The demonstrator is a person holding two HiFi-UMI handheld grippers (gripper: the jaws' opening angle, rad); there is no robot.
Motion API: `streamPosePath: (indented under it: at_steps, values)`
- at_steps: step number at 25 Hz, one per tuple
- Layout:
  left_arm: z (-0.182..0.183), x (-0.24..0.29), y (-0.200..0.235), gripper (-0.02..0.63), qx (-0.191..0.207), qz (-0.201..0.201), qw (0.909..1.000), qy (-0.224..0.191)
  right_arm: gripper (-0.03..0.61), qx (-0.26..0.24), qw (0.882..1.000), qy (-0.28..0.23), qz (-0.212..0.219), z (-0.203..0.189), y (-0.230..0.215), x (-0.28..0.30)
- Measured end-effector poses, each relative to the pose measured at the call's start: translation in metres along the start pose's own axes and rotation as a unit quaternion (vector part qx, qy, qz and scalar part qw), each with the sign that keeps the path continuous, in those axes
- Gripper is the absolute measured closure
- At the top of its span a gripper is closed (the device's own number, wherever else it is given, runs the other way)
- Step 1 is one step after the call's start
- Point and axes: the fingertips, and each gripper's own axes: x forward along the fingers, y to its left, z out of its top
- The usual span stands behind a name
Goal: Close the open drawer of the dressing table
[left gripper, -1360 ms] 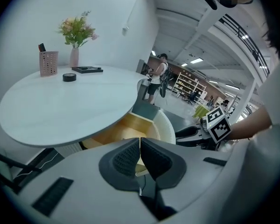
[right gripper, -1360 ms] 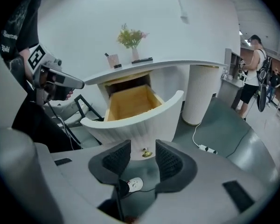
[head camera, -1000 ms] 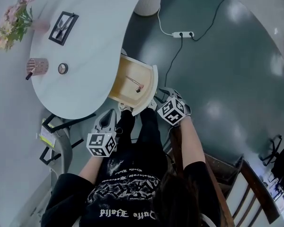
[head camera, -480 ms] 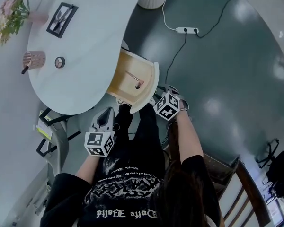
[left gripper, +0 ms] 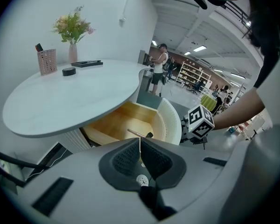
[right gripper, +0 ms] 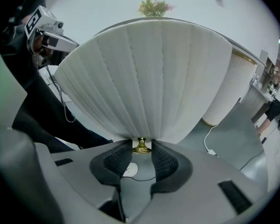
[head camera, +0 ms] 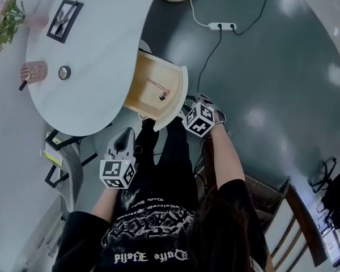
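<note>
The dressing table's wooden drawer stands pulled out from under the white top, with a thin brush-like item lying inside. Its fluted white front fills the right gripper view. My right gripper is at that front with the small gold knob between its closing jaws; a sliver of gap still shows beside the knob. In the head view the right gripper sits at the drawer's right corner. My left gripper hangs shut and empty, short of the drawer, above the person's knee.
On the table top stand a pink pen cup, a small round tin, a black tray and flowers. A power strip with its cable lies on the floor. A wooden chair is behind the person.
My right gripper has sunk and drawn up to the drawer front. The left gripper has stayed put. The drawer stands as far out as before.
</note>
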Motion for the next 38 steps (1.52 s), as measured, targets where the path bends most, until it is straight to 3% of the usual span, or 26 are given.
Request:
streamPosePath:
  at_steps: [11, 38]
  values:
    - [0.007, 0.0, -0.008, 0.588, 0.002, -0.01, 0.9999, -0.013, 0.431, 0.012, 1.0, -0.003, -0.002, 0.004, 0.0, 0.001]
    - [0.004, 0.004, 0.011, 0.588, -0.02, 0.021, 0.9995, -0.012, 0.431, 0.01, 1.0, -0.022, 0.004, 0.048, -0.003, 0.025]
